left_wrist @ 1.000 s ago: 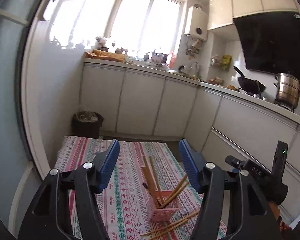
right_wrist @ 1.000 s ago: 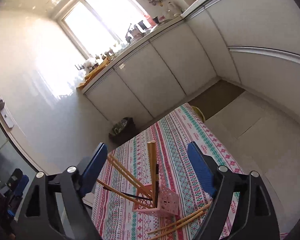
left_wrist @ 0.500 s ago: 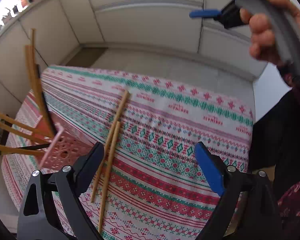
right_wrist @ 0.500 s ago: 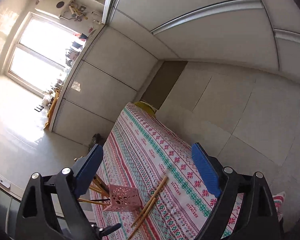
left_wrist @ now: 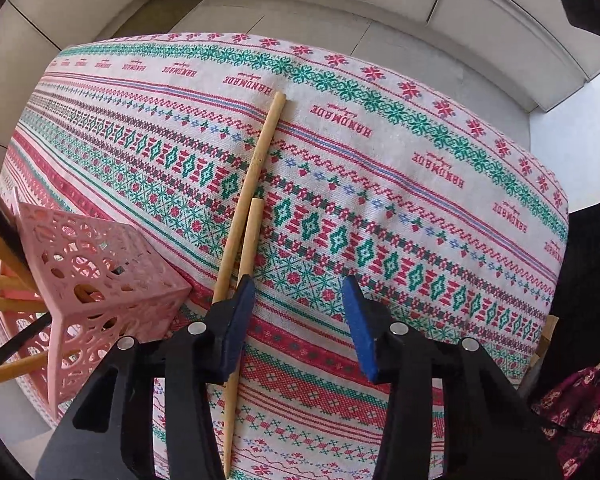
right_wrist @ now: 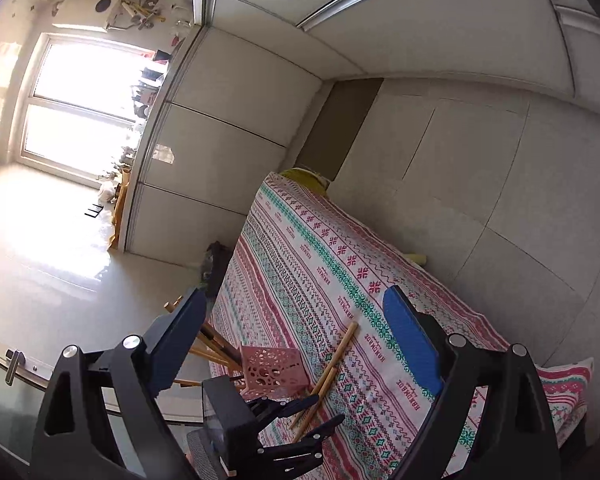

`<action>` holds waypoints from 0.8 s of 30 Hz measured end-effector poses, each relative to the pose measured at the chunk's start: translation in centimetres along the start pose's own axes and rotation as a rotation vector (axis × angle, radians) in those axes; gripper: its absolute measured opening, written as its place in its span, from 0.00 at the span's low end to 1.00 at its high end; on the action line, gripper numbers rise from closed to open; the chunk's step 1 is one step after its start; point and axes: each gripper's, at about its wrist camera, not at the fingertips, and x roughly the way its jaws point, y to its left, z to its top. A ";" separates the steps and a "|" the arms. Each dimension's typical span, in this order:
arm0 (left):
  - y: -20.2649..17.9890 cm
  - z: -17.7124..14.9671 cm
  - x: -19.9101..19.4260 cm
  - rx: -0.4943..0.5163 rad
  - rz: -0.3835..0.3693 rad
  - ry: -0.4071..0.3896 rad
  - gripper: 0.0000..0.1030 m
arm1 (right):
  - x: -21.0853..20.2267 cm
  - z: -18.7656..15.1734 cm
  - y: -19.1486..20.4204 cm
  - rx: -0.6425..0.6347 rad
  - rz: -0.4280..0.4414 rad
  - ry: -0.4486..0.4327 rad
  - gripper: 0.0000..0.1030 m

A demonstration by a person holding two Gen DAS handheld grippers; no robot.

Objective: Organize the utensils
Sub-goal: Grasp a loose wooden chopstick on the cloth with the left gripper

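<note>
Two wooden chopsticks lie side by side on the patterned cloth that covers the desk, running from about 12 o'clock down toward 6 o'clock in the left wrist view. The left tool hangs low over their near ends with its blue pads spread apart, the left pad crossing over the sticks and nothing clamped between. At 9 o'clock of the sticks, just beside them, sits a pink lattice holder tipped at an angle, with more chopsticks poking out of it toward the left edge. The right tool is well above the desk, its pads wide apart and holding nothing, looking down on holder, sticks and the left tool.
</note>
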 end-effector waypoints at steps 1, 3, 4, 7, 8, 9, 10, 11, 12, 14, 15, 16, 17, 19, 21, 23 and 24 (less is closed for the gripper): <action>0.1 0.2 0.3 0.003 0.005 0.008 0.43 | -0.1 0.1 0.0 0.004 -0.001 -0.004 0.85; 0.7 1.1 1.0 0.007 0.013 0.021 0.43 | -0.2 0.4 -0.3 0.014 -0.005 -0.008 0.85; 0.9 1.3 1.2 0.010 0.018 0.026 0.43 | -0.3 0.4 -0.5 0.018 -0.007 -0.008 0.85; 0.7 1.8 1.6 0.019 0.032 0.025 0.43 | -0.2 0.5 -0.7 0.025 -0.014 -0.006 0.85; 0.7 1.9 1.4 0.023 0.031 0.018 0.43 | -0.2 0.5 -0.7 0.024 -0.015 -0.006 0.85; 0.7 2.0 1.2 0.025 0.029 0.012 0.43 | -0.2 0.5 -0.7 0.024 -0.016 -0.005 0.85; 0.5 2.1 0.9 0.025 0.031 0.007 0.43 | -0.2 0.5 -0.7 0.023 -0.016 -0.006 0.85; 0.4 2.1 0.5 0.026 0.033 0.004 0.43 | -0.2 0.5 -0.8 0.024 -0.016 -0.005 0.85; 0.2 2.2 0.4 0.026 0.032 0.006 0.43 | -0.2 0.6 -0.7 0.023 -0.016 -0.003 0.85; 0.5 2.3 0.7 0.020 0.055 0.018 0.42 | -0.1 0.6 -0.8 0.024 -0.016 -0.001 0.85; 0.6 2.3 1.0 0.018 0.064 0.029 0.42 | -0.1 0.5 -0.8 0.022 -0.016 0.001 0.85; 0.7 2.2 1.1 0.017 0.064 0.027 0.43 | -0.1 0.5 -0.8 0.019 -0.018 0.002 0.85; 1.1 2.1 1.2 0.008 0.051 0.024 0.42 | -0.1 0.5 -0.8 0.017 -0.019 0.003 0.85; 1.4 2.2 1.3 0.007 0.029 0.025 0.41 | -0.1 0.6 -0.8 0.018 -0.023 0.002 0.85; 1.6 2.1 1.4 0.010 -0.022 0.032 0.32 | 0.0 0.6 -0.7 0.014 -0.034 0.003 0.85; 1.7 2.0 1.5 -0.002 -0.056 0.032 0.15 | 0.6 0.6 -0.5 -0.006 -0.066 0.023 0.85; 1.1 1.9 1.6 -0.017 -0.050 0.032 0.14 | 1.1 0.6 -0.5 -0.018 -0.095 0.042 0.85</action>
